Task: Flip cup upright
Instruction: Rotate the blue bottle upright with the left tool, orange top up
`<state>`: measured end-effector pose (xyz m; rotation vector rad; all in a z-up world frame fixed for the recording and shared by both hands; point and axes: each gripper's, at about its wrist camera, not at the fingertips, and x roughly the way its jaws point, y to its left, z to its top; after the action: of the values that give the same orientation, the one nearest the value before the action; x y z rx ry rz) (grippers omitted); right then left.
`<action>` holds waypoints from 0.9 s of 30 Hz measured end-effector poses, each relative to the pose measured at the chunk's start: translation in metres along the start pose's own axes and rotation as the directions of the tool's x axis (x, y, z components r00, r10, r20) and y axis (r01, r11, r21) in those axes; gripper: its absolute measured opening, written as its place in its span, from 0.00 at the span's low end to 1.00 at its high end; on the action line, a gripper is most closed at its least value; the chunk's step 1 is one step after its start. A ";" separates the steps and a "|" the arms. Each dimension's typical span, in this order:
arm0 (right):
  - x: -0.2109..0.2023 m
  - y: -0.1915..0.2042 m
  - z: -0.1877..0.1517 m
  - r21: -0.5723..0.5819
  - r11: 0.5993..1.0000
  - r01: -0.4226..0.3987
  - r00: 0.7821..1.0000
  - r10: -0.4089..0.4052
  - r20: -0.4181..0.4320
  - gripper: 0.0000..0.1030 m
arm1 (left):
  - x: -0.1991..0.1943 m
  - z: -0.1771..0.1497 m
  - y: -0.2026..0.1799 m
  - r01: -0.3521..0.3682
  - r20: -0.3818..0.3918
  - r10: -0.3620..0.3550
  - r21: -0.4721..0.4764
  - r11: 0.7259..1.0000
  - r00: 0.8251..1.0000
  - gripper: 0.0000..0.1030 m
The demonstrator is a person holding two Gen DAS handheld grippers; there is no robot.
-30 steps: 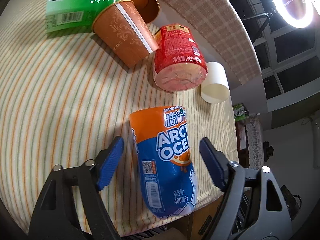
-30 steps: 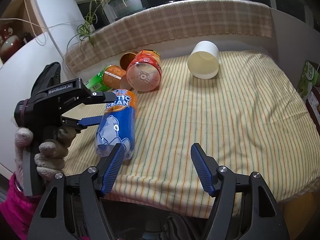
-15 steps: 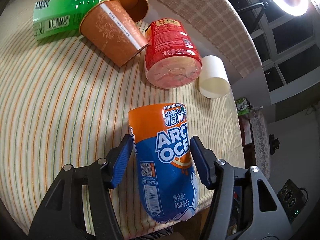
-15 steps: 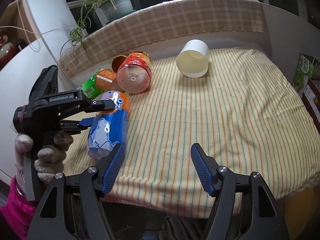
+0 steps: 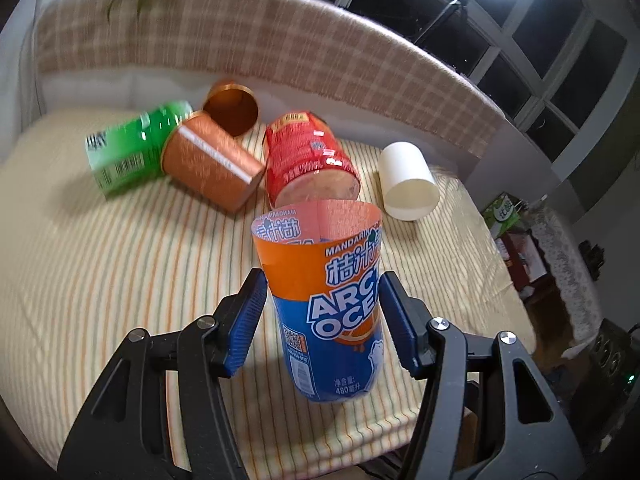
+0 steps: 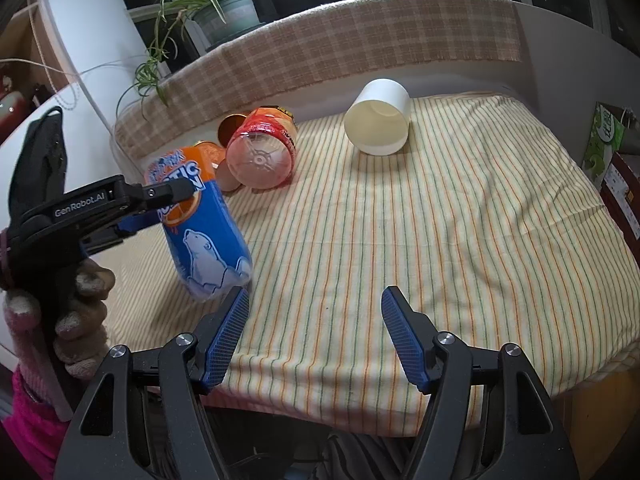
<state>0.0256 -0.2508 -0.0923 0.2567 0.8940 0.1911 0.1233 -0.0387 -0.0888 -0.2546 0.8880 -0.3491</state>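
The left gripper (image 5: 322, 312) clamps the orange-and-blue cup (image 5: 332, 300) near the front edge of the striped tablecloth (image 6: 460, 220), its long axis tilted near upright, mouth up. The right gripper (image 6: 314, 332) hovers open and empty. Five cups lie toppled behind: green (image 5: 124, 156), two copper (image 5: 212, 168) (image 5: 231, 108), red (image 5: 308, 160), white (image 5: 406, 180). A potted plant (image 6: 216, 4) stands on the sill.

The left hand-held gripper (image 5: 322, 320) clamps its blue pads against both sides of the orange-and-blue Arctic Ocean cup (image 5: 332, 300), whose open mouth points up and away. Behind it on the striped cloth (image 5: 100, 264) lie a red cup (image 5: 310, 160), a copper cup (image 5: 212, 164), a green cup (image 5: 128, 152) and a white cup (image 5: 406, 180), all on their sides.
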 end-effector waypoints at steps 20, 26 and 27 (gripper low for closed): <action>-0.011 -0.003 0.002 -0.014 0.998 0.068 0.996 -0.067 0.060 0.66 | -0.007 -0.015 -0.037 -0.195 0.191 0.153 0.225 0.955 0.970 0.57; -0.014 -0.001 0.003 -0.030 0.995 0.090 0.993 -0.087 0.081 0.66 | -0.005 -0.020 -0.038 -0.184 0.185 0.143 0.232 0.955 0.972 0.57; -0.014 -0.001 0.003 -0.033 0.995 0.092 0.993 -0.089 0.083 0.66 | -0.005 -0.020 -0.038 -0.183 0.184 0.142 0.234 0.955 0.973 0.57</action>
<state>0.0191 -0.2557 -0.0806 0.1880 0.8190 0.1123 0.0974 -0.0727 -0.0840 0.0232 0.6878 -0.2780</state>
